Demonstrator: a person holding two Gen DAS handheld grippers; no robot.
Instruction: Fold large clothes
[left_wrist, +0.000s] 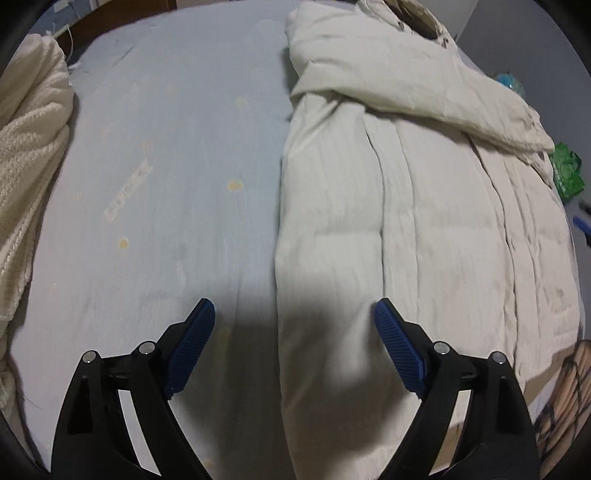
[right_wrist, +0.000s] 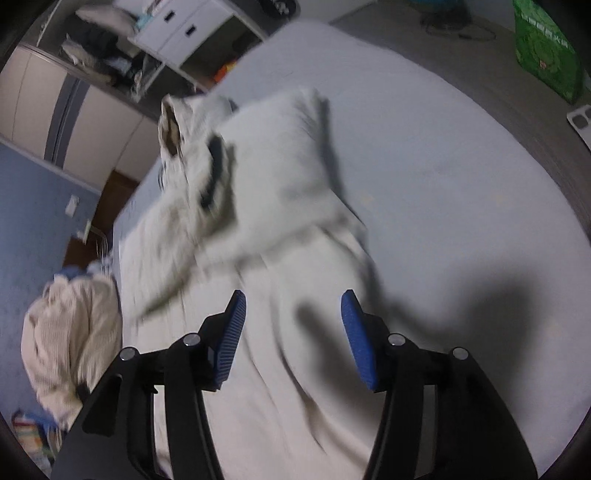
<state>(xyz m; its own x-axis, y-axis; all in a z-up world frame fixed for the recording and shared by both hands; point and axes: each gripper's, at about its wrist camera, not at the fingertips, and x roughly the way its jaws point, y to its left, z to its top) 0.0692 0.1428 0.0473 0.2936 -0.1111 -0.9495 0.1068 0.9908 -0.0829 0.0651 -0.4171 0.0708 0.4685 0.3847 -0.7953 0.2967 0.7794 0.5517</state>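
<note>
Both hand-held grippers apart, left (left_wrist: 294, 310), right (right_wrist: 293, 301), over white coat (left_wrist: 406, 221), no legible labels.

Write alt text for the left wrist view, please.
A white padded coat lies flat on a pale blue bed sheet, one sleeve folded across it. The left tongs hang open above its edge, holding nothing.

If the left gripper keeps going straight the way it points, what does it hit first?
Most likely the left edge of the white coat, right where it meets the bare sheet. The left gripper has open, empty jaws that straddle that edge. Depth is hard to judge, so it could land on the sheet alongside.
</note>
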